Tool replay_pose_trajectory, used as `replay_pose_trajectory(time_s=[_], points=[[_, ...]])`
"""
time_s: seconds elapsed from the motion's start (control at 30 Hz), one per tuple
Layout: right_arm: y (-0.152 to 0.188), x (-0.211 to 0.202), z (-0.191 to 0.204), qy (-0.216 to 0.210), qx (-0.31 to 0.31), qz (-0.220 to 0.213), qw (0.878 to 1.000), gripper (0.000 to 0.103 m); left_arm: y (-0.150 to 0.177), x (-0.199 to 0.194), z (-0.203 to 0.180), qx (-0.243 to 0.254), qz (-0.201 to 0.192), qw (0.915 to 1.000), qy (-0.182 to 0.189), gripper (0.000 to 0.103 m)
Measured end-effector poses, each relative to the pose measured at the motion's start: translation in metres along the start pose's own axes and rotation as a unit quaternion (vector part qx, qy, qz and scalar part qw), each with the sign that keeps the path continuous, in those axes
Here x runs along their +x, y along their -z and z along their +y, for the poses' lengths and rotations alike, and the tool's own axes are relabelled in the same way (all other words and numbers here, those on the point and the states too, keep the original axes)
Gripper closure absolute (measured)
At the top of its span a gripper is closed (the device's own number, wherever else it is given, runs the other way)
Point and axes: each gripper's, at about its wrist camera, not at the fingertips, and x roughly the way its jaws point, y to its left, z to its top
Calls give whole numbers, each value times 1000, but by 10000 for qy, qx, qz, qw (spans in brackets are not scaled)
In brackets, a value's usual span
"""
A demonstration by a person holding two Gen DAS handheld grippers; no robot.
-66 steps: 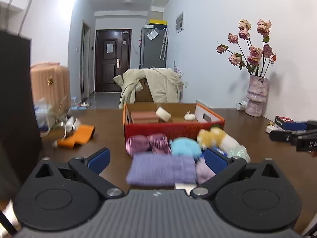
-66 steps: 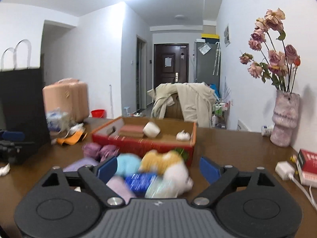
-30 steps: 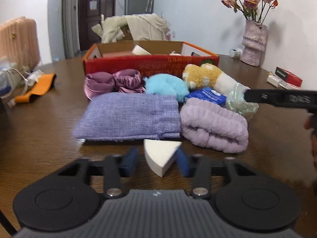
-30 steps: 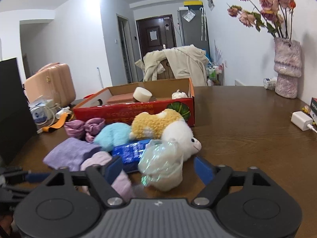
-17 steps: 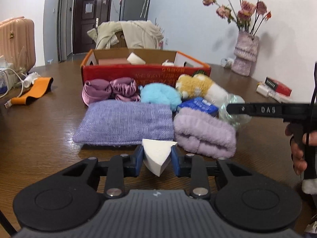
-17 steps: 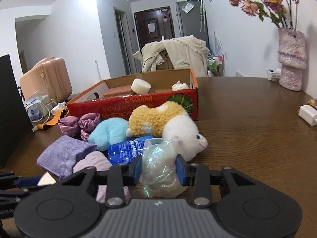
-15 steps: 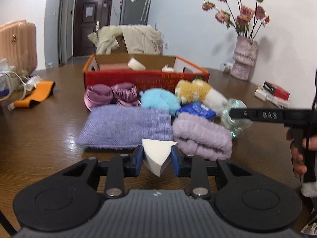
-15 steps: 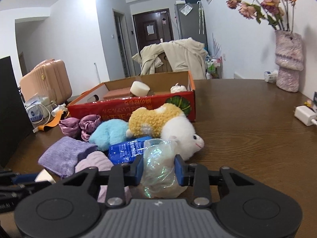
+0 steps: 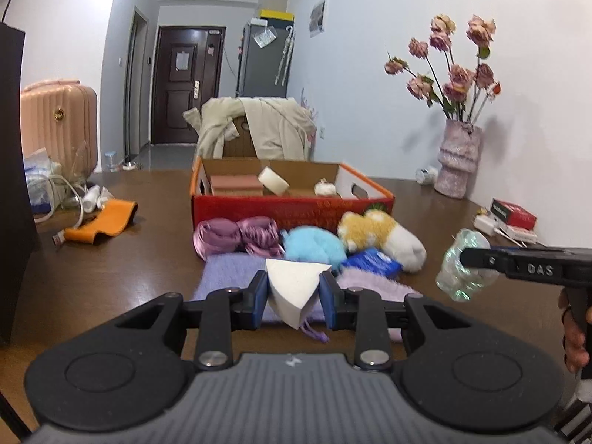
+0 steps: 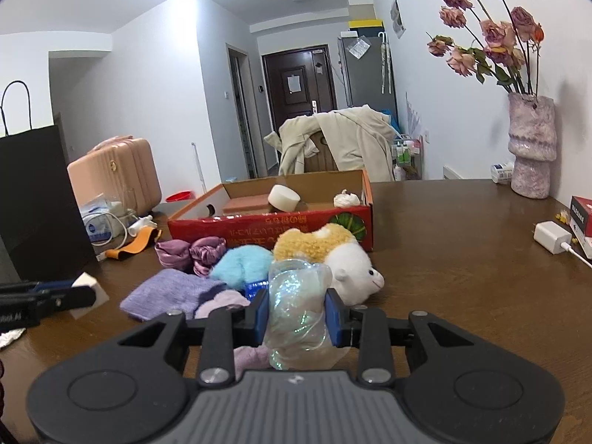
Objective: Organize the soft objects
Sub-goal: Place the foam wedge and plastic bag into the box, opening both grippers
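Observation:
My left gripper (image 9: 292, 296) is shut on a white wedge sponge (image 9: 294, 288) and holds it above the table. My right gripper (image 10: 298, 314) is shut on a shiny iridescent scrunchie (image 10: 298, 310), also lifted; it shows in the left wrist view (image 9: 460, 275). Below lie a purple cloth (image 10: 170, 292), a lilac headband (image 9: 370, 283), pink scrunchies (image 9: 236, 238), a blue fluffy piece (image 9: 314, 248), a blue packet (image 9: 372, 262) and a yellow and white plush (image 10: 333, 251). Behind them stands an open red cardboard box (image 9: 292, 209) with a round sponge (image 9: 273, 181) inside.
A black paper bag (image 10: 37, 199) stands at the left. An orange strap (image 9: 100, 222) and cables lie at the left of the table. A vase of roses (image 9: 457, 162), a red box (image 9: 512, 214) and a white charger (image 10: 551, 236) are at the right.
Both grippers have risen from the table, the left with the white sponge and the right with the scrunchie. The pile of soft things now sits lower in both views.

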Motion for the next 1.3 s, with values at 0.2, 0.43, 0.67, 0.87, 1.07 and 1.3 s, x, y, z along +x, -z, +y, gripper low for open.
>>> replay_pose_trajectory(time_s=[0.2, 0.43, 0.67, 0.87, 1.07, 1.3], points=[[-45, 30, -10, -356, 29, -77, 9993, 72, -51, 39, 19, 28, -154, 9999, -3, 73], [-137, 128, -27, -654, -132, 85, 9977, 72, -129, 154, 56, 76, 288, 9991, -291, 72], [-201, 289, -52, -485, 284, 981, 9936, 72, -148, 276, 83, 395, 1239, 9903, -496, 69], [-196, 394, -51, -158, 494, 1668, 9846, 68, -138, 324, 94, 515, 1552, 9844, -651, 60], [-186, 410, -47, -29, 541, 1662, 9846, 42, -135, 326, 97, 597, 1474, 9858, -547, 50], [-217, 354, -49, 50, 279, 1202, 9923, 36, -162, 282, 99, 431, 1076, 9915, -598, 47]])
